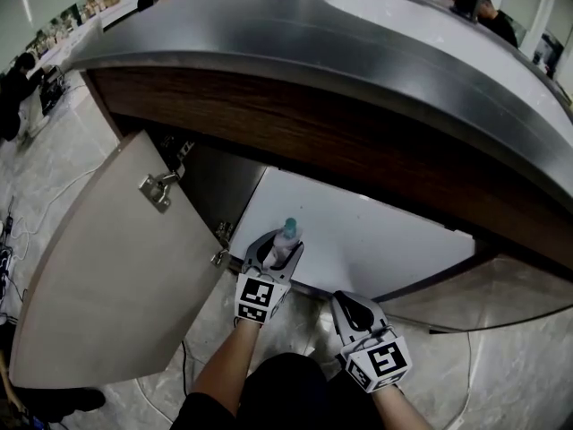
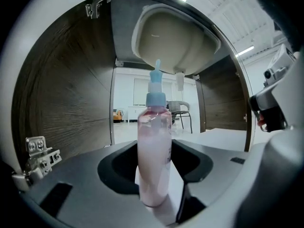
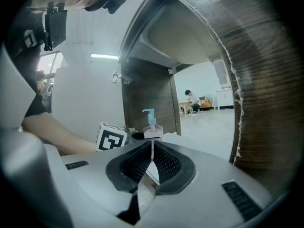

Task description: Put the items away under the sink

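Observation:
A clear pump bottle (image 1: 287,232) of pink liquid with a light blue pump stands upright between the jaws of my left gripper (image 1: 276,251), which is shut on it. In the left gripper view the bottle (image 2: 154,151) fills the middle, and both jaws press its lower body. The gripper holds it at the front left edge of the white cabinet floor (image 1: 376,231) under the sink. My right gripper (image 1: 351,305) is shut and empty, lower and to the right, just outside the cabinet. From the right gripper view (image 3: 152,151) I see the bottle (image 3: 152,126) past the closed tips.
The left cabinet door (image 1: 107,267) stands wide open with its hinge (image 1: 158,187) showing. The sink basin's underside (image 2: 175,37) hangs above the cabinet space. A dark wood panel (image 3: 256,80) closes the right side. A grey countertop (image 1: 269,25) overhangs above. The floor is tiled.

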A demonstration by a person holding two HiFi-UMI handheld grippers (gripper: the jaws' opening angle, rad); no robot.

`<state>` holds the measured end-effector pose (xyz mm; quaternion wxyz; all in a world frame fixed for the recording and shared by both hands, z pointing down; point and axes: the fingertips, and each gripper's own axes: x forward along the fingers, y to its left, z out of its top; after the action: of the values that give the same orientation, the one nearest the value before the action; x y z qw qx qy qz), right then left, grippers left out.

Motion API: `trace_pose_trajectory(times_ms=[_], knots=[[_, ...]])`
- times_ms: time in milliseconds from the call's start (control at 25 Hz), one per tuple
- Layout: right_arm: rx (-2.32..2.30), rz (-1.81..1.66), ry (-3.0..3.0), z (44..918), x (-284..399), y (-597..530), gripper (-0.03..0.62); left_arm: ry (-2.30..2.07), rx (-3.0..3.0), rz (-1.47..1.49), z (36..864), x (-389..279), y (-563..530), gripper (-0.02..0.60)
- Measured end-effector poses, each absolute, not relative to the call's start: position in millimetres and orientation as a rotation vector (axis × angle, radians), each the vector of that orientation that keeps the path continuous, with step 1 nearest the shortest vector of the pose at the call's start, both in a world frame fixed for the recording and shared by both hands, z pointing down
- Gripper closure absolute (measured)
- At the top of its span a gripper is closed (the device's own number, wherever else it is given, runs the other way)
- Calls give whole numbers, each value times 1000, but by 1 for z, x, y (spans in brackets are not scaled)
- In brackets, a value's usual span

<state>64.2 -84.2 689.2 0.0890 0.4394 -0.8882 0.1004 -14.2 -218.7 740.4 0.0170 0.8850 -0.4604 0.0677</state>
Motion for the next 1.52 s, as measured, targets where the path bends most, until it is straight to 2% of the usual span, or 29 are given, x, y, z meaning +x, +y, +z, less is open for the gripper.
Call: trace_pose_trajectory(times_ms=[640,760,880,1240,1520], knots=[[1282,333,-2637,694,54,-87,560,-1457,2736,165,740,-24,-231,368],[1260,316,-2640,695,50,-87,560,-1472,2726,144,738,-29,-231,316],[1243,312,-2643,697,48,-86,560,-1474,2727,139,736,-33,-227,291],[1211,311,-2677,693,44,-88,560,-1539,2689,146,733,-48,-193,273],[1142,308,-2741,677,28,-83,560,-1554,2673,68,708,-52,-156,449]])
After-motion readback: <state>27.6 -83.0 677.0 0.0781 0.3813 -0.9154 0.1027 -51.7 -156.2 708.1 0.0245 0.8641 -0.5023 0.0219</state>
